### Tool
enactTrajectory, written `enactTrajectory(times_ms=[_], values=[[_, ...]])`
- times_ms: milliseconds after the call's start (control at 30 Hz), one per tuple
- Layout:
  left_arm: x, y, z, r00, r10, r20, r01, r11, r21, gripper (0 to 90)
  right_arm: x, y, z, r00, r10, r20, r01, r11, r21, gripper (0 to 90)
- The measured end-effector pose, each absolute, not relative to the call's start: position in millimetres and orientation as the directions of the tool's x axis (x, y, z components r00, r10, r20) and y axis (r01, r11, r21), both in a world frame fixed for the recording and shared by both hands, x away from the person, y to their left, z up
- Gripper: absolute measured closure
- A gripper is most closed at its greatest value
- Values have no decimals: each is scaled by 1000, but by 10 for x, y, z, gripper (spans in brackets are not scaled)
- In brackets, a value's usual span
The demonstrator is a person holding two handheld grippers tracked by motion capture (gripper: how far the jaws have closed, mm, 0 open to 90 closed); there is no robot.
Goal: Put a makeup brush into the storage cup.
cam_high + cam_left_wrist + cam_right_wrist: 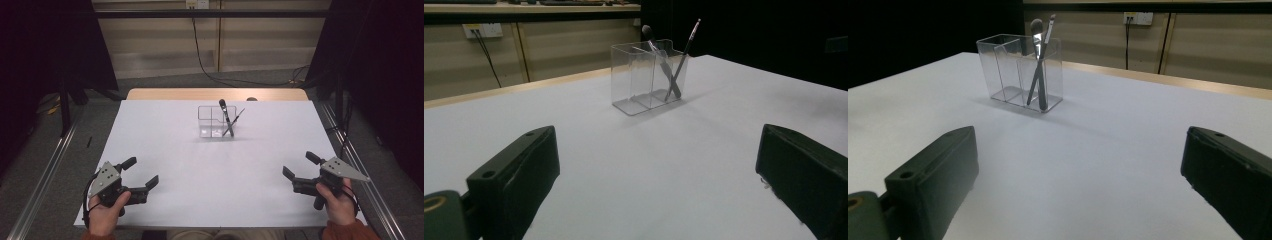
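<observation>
Left gripper (142, 172): jaws spread wide, nothing between them. Sits in the lower left of the high view, held by the left hand (106, 212) at the near table edge. In the left gripper view its two black jaws rise at the bottom left and bottom right corners with bare white surface between.

Right gripper (300, 166): jaws also released, wide apart, empty. Lower right of the high view, right hand (337, 202) wrapped around the grip, orange sleeve (345, 231) at the bottom edge. Same picture in the right gripper view: a jaw at each bottom corner, white surface between.

Both grippers are well apart from each other and from the clear holder (216, 121), which stands upright in the upper centre of the high view, on the far half of the white table (210, 175). The holder is a transparent box with inner dividers. Upper centre in the left gripper view (648, 77), upper left-centre in the right gripper view (1020, 72).

Two items stand in the holder's right-hand compartment as seen from above, crossing each other: a makeup brush (226, 116) with a dark rounded head tilted toward upper left, and a thin pencil (235, 121) leaning toward upper right. Left gripper view: brush (661, 60), pencil (685, 52), the pencil's tip clear of the rim.

Past the table: a wood strip (217, 94) along the far edge, a wall socket (483, 31) with a black cable (200, 55) dropping from it.
</observation>
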State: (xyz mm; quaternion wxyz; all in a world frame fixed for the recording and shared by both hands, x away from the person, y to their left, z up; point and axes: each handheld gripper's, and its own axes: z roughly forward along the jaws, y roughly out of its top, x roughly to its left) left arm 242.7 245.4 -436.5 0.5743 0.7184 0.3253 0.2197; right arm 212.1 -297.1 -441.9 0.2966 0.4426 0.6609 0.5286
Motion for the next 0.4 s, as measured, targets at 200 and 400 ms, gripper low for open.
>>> enactTrajectory(times_ms=[200,400], values=[[2432,2430,-4357,687,722,-80,233,-114,966,38,2116,-2979,-4443,-434,896,94,268,28,963,17],[2435,2415,-4362,698,713,-68,226,-129,966,36,2128,-2982,-4448,-435,895,103,273,21,962,16]])
